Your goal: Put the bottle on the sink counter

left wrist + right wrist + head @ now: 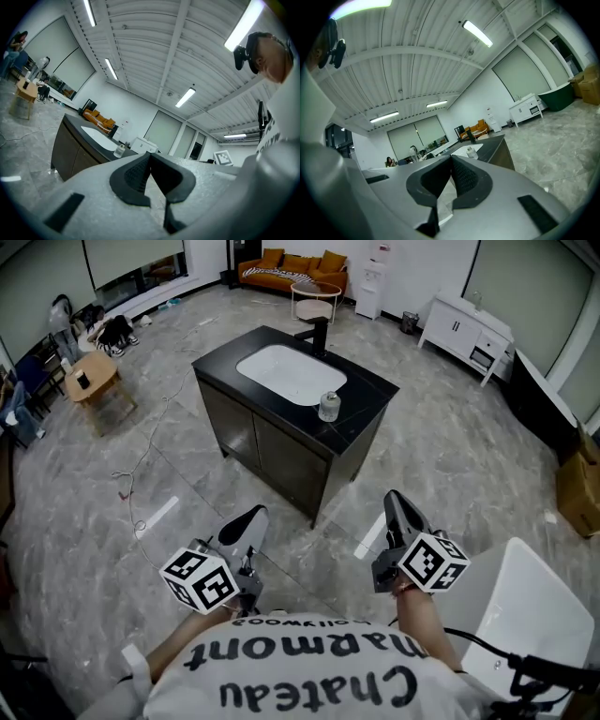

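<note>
A small clear bottle stands upright on the black sink counter, near the counter's front right corner beside the white basin. Both grippers hang low in front of me, well short of the counter and apart from the bottle. My left gripper is shut with nothing in it. My right gripper is shut and empty too. In the left gripper view the bottle shows far off on the counter, above my left gripper. The right gripper view shows the bottle beyond my right gripper.
A black faucet rises behind the basin. A white tub-like object sits at my right. Cables trail over the marble floor on the left. A white cabinet, an orange sofa and a wooden table stand farther off.
</note>
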